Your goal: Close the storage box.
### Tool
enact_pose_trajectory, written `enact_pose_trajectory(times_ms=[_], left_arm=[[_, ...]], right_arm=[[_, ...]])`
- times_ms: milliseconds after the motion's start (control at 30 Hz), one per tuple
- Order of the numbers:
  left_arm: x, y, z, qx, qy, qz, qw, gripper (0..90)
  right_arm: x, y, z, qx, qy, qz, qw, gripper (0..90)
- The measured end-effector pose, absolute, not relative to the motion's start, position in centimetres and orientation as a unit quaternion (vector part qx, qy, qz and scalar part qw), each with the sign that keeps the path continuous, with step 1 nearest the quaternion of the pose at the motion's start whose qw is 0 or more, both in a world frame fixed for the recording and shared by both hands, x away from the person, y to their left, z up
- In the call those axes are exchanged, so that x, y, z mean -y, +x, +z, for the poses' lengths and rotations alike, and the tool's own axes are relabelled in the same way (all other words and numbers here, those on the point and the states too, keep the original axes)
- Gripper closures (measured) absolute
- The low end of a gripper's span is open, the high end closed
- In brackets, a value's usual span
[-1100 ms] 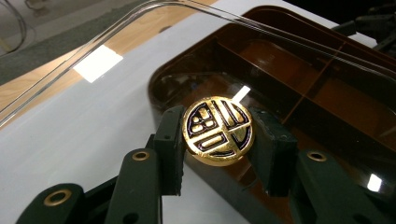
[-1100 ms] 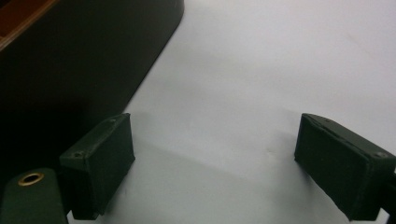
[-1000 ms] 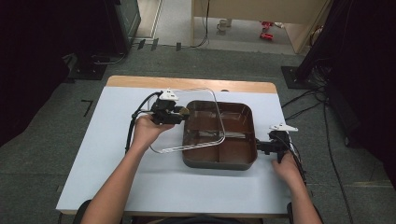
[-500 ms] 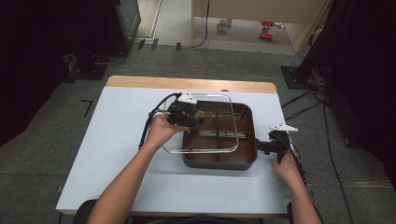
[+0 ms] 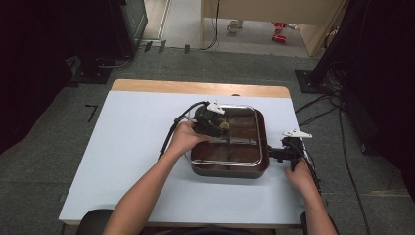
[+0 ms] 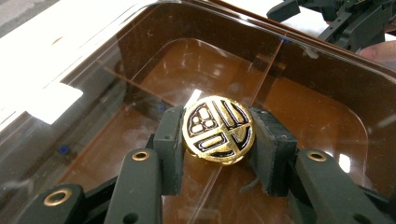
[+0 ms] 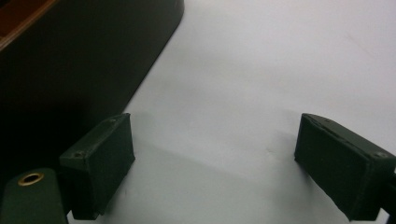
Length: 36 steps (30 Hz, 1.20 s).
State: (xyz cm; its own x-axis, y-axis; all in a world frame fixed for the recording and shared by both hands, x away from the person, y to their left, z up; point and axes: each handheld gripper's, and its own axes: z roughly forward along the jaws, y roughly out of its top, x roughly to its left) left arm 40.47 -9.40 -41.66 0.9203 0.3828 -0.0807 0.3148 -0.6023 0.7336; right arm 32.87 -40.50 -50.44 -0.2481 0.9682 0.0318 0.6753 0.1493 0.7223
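Between the left claw's (image 6: 217, 140) jaws, the lid's gold knob (image 6: 217, 129).

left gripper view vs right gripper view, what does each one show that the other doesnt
Left gripper view alone: the left gripper with its jaws shut on a round gold knob atop a clear lid, with a divided brown interior beneath, plus the other gripper at top right.

Right gripper view alone: the right gripper with jaws wide apart around nothing, over bare white table.

Both: the brown pan, seen inside from one and along its dark outer wall from the other.
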Motion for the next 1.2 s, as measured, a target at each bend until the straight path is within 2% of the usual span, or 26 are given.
enact_pose_trajectory(times_ms=[300, 867, 1067, 1200], left_arm=[[10.6, 39.9, -42.0, -0.184, 0.900, 0.050, 0.393, 59.4], [11.2, 39.5, -42.5, -0.193, 0.896, 0.028, 0.398, 58.1], [10.1, 40.0, -41.6, -0.218, 0.879, 0.004, 0.423, 44.3], [9.1, 40.2, -41.0, -0.228, 0.871, -0.004, 0.435, 40.8]], right_arm=[[40.5, 32.9, -50.4, -0.723, 0.568, 0.319, 0.229, 11.3], [40.5, 32.9, -50.4, -0.723, 0.568, 0.319, 0.229, 11.3], [40.5, 32.9, -50.4, -0.723, 0.569, 0.319, 0.229, 11.3], [40.5, 32.9, -50.4, -0.723, 0.569, 0.319, 0.229, 11.3]])
